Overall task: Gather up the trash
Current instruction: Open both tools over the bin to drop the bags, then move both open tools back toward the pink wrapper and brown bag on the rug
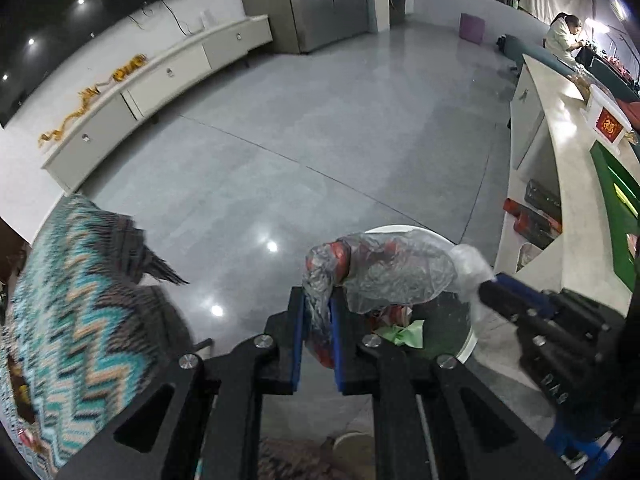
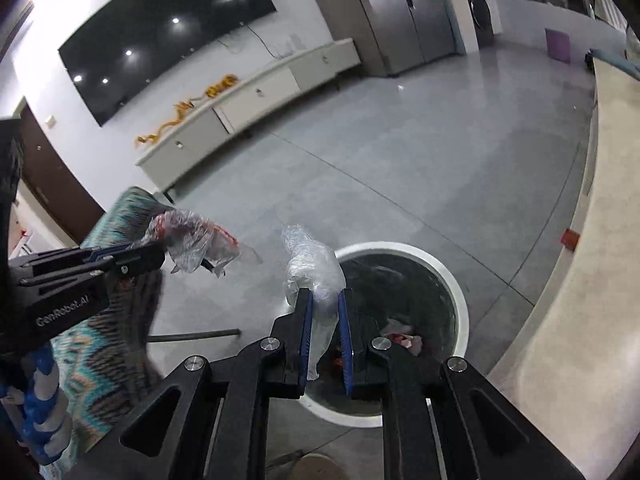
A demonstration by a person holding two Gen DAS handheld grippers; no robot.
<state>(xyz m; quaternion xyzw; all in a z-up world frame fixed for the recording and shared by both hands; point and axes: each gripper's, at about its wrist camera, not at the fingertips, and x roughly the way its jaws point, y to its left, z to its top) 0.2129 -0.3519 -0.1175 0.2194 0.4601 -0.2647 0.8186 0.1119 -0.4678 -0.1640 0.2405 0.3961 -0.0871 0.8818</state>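
Observation:
My left gripper (image 1: 318, 300) is shut on a crumpled clear plastic wrapper with red print (image 1: 376, 270), held above the round white-rimmed trash bin (image 1: 466, 350). It also shows in the right wrist view (image 2: 160, 250) with the wrapper (image 2: 196, 242) left of the bin. My right gripper (image 2: 325, 300) is shut on a clear plastic bag (image 2: 314, 264) over the bin's (image 2: 460, 292) left rim. In the left wrist view the right gripper (image 1: 490, 284) holds that bag (image 1: 470, 266). Red and green scraps (image 1: 404, 330) lie inside the bin.
A zigzag-patterned throw (image 1: 80, 312) covers furniture on the left. A long pale counter (image 2: 592, 240) runs along the right. A white low cabinet (image 1: 160, 84) stands against the far wall, and a grey tiled floor (image 1: 320, 140) lies between. A person (image 1: 564, 36) sits at the far right.

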